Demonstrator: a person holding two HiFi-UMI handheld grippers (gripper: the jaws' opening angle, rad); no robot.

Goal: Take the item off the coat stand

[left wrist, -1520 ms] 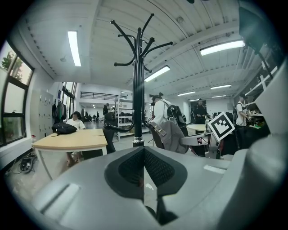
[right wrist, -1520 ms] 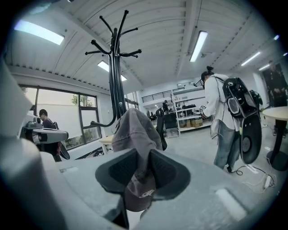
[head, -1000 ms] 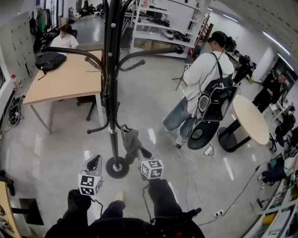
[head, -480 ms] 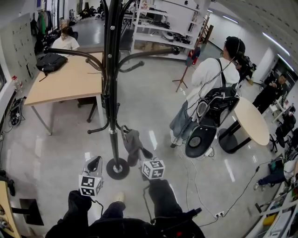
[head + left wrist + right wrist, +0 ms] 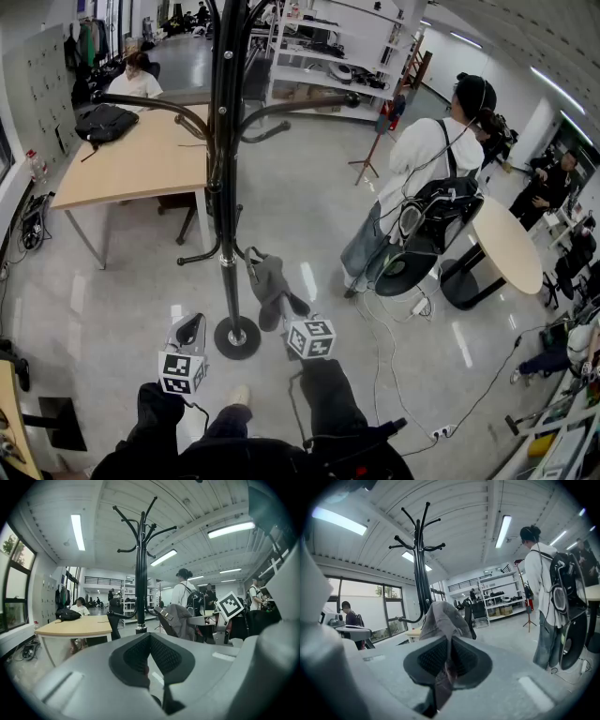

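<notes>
Low beside the coat stand, just off its pole and above the round base, the grey garment hangs with its lower end pinched in the right tool, whose jaws are pressed together on the fabric. The left tool sits on the other side of the pole, jaws together with nothing between them. So the grasp looks made. A strap at the garment's top lies close to the pole, at the level of the stand's lower hooks; I cannot tell whether it is hooked or free. What seems left is drawing the garment clear of the stand.
</notes>
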